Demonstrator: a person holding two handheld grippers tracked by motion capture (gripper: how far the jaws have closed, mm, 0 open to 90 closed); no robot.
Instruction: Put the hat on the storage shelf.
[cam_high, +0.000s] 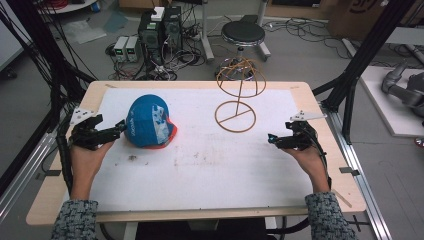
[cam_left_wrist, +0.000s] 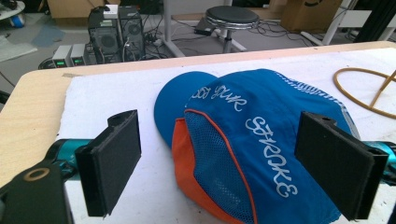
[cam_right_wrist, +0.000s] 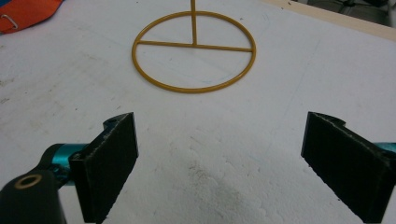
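Note:
A blue cap (cam_high: 148, 121) with an orange brim and white lettering lies on the white mat (cam_high: 200, 165), left of centre. My left gripper (cam_high: 120, 127) is open right beside the cap's left side; in the left gripper view the cap (cam_left_wrist: 243, 135) lies between and just beyond the wide-apart jaws of that gripper (cam_left_wrist: 233, 168). A yellow wire hat stand (cam_high: 237, 95) rises at the back centre, its ring base (cam_right_wrist: 194, 51) flat on the mat. My right gripper (cam_high: 272, 138) is open at the right, empty, pointing toward the stand from some distance (cam_right_wrist: 224, 168).
The mat covers most of a wooden table (cam_high: 320, 150). Beyond the far edge are a black stool (cam_high: 243, 34), computer cases (cam_high: 160, 30) and cables on the floor. A black frame post (cam_high: 350, 95) stands at the table's right back corner.

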